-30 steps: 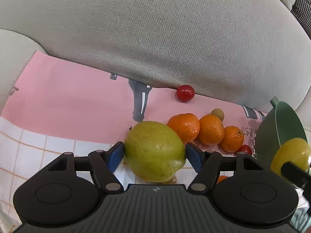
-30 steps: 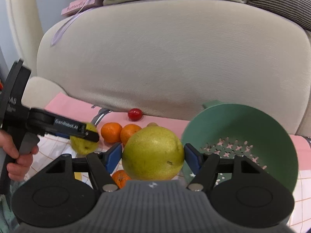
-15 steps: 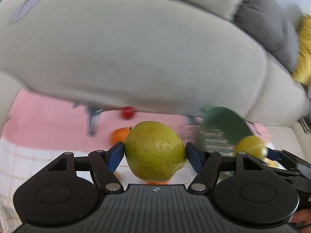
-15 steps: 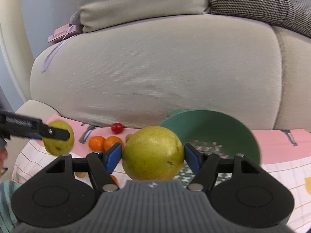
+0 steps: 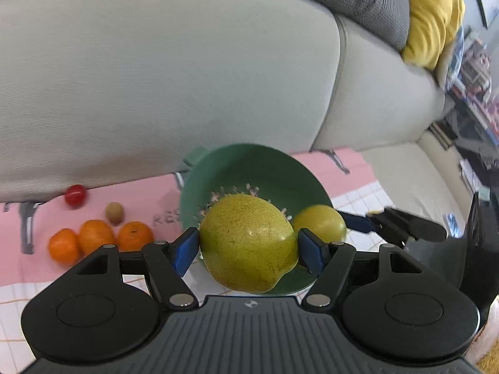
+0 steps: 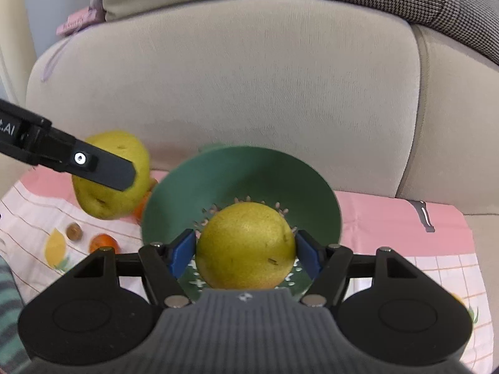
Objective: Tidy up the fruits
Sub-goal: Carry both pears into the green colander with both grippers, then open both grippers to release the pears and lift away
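both grippers are closed on fruit: the left gripper (image 5: pixel 248 246) has its blue fingers (image 5: pixel 187 249) pressed to the sides of a left pear (image 5: pixel 248 243), and the right gripper (image 6: pixel 245 251) clamps a right pear (image 6: pixel 246 246) the same way. in each wrist view the held pear sits at centre frame, in front of the green colander (image 6: pixel 240 174) and seemingly above its perforated bowl.

the main risk, as i judge it, is a clash. both pears seem headed for the one colander, and in the left view the right pear shows just right of the left one, very near it. fruit or fingers could knock together, and a round, smooth pear held only at its two sides could twist out and roll. dropped from a height it might bruise, or tip the light colander, which looks tilted already. whether it leans on the sofa cannot be told.

the surface is soft: a pink cloth (image 5: pixel 103 199) with a white checked part, spread in front of a beige sofa back (image 5: pixel 156 78), so anything let go may roll. three tangerines (image 5: pixel 96 238), a small red fruit (image 5: pixel 75 194) and a small brownish-green one (image 5: pixel 114 213) lie at lower left of the left view. grey and yellow cushions (image 5: pixel 433 15) fill the upper right.
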The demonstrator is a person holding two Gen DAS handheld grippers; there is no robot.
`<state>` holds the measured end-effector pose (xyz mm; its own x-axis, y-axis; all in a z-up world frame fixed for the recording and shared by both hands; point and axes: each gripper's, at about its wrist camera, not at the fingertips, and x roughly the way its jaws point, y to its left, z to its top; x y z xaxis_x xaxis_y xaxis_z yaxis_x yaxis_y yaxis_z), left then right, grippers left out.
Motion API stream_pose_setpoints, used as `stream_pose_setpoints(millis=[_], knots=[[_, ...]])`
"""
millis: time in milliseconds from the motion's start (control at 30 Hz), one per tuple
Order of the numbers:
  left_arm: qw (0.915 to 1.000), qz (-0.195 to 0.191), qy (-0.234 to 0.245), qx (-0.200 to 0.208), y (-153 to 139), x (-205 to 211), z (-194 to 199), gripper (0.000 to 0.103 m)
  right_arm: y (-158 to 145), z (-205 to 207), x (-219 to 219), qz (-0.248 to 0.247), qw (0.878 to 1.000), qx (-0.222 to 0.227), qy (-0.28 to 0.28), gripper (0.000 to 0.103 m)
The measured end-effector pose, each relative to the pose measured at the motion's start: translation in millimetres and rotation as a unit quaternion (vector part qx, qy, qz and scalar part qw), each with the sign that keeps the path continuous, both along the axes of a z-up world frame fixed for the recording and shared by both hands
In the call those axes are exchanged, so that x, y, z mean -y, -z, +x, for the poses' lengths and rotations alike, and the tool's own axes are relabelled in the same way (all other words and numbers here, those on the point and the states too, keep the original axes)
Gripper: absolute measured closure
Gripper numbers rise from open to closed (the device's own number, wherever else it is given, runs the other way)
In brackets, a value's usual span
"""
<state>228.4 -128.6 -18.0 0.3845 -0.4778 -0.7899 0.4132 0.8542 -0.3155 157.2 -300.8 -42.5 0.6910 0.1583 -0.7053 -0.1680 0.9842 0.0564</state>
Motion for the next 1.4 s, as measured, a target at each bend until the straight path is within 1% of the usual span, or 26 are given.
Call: stream_pose_setpoints(millis=[167, 300, 433, 633, 733, 900, 1033, 1133, 1233, 1333, 1400], knots=[[0.999, 0.034, 0.025, -0.017, 15.9, 28.0, 11.7, 0.023, 17.5, 21.6, -0.1, -0.025, 0.999, -0.019, -0.037, 0.036], [0.9965, 0.068, 0.038, -0.031, 27.3, 35.6, 14.7, 0.023, 31.5, 33.2, -1.9, -0.04, 0.996, -0.043, -0.063, 0.036], [0.9947, 0.078, 0.05, -0.046, 35.3, 39.2, 16.3, 0.023, 40.9, 36.7, -2.8, -0.044, 0.994, -0.072, -0.07, 0.036], [0.9898, 0.103, 0.075, -0.063, 45.3, 47.7, 13.6, 0.023, 47.7, 27.1, -2.2, -0.022, 0.991, -0.112, -0.067, 0.036], [0.9873, 0.115, 0.082, -0.072, 50.6, 53.6, 14.1, 0.023, 49.4, 31.5, -1.6, -0.012, 0.99, -0.126, -0.069, 0.036], [0.9845, 0.125, 0.083, -0.09, 56.0, 61.5, 17.8, 0.023, 54.5, 43.8, -8.1, -0.045, 0.986, -0.134, -0.084, 0.036], [0.9819, 0.143, 0.087, -0.088, 58.7, 68.5, 20.6, 0.023, 57.8, 49.4, -7.5, -0.05, 0.983, -0.145, -0.097, 0.036], [0.9804, 0.148, 0.091, -0.094, 62.1, 71.9, 22.5, 0.023, 61.1, 53.2, -11.9, -0.062, 0.982, -0.151, -0.099, 0.036], [0.9789, 0.154, 0.092, -0.099, 66.7, 74.7, 22.6, 0.023, 62.0, 47.6, -12.2, -0.068, 0.981, -0.154, -0.1, 0.036], [0.979, 0.154, 0.09, -0.1, 69.0, 75.8, 22.3, 0.022, 63.9, 46.1, -13.6, -0.078, 0.979, -0.156, -0.104, 0.036], [0.9794, 0.152, 0.087, -0.101, 69.7, 75.0, 23.2, 0.022, 63.9, 44.9, -10.3, -0.076, 0.98, -0.153, -0.103, 0.033]])
